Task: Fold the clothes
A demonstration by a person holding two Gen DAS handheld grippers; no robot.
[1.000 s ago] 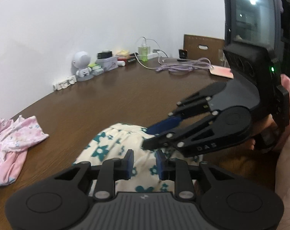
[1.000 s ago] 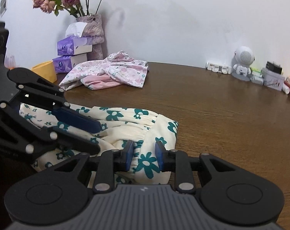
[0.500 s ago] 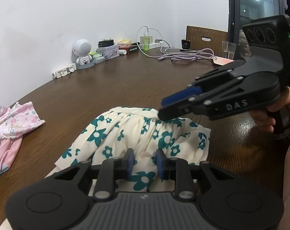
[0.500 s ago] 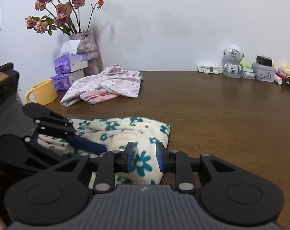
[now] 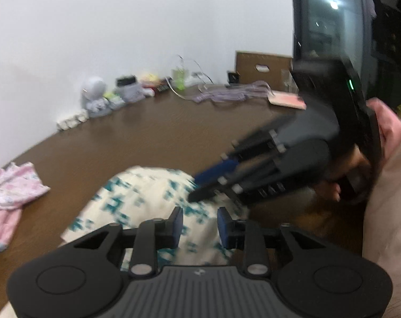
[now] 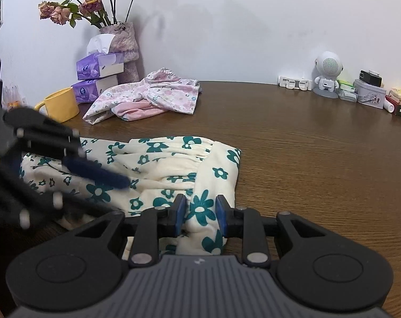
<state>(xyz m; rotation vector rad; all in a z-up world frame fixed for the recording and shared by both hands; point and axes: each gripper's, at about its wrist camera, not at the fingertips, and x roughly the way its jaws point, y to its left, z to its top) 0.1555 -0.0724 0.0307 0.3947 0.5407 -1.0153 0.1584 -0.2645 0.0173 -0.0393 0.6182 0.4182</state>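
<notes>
The cream garment with teal flowers [image 6: 174, 169] lies bunched on the brown table [image 6: 306, 153], near its front edge, gathered into soft folds with one corner hanging toward the viewer. The right gripper [image 6: 200, 216] sits low over that near corner, its blue pads set narrow with a fold of the flowered cloth rising between them; the cloth fills most of the gap, though whether the pads actually press on it I cannot tell. From the other side the left gripper [image 5: 200, 224] hovers at the same garment [image 5: 152, 193], its jaws opening, narrow for now, and the fabric shows in the gap behind them rather than pinched by them; the picture there is blurred. Each gripper shows in the other's view, reaching over the cloth with its blue fingertips close to the surface. Well apart, toward the back of the table, a pink floral garment [image 6: 147, 96] lies crumpled beside a yellow mug [image 6: 61, 104], stacked tissue boxes [image 6: 99, 75] and a vase of dried roses [image 6: 123, 45].
</notes>
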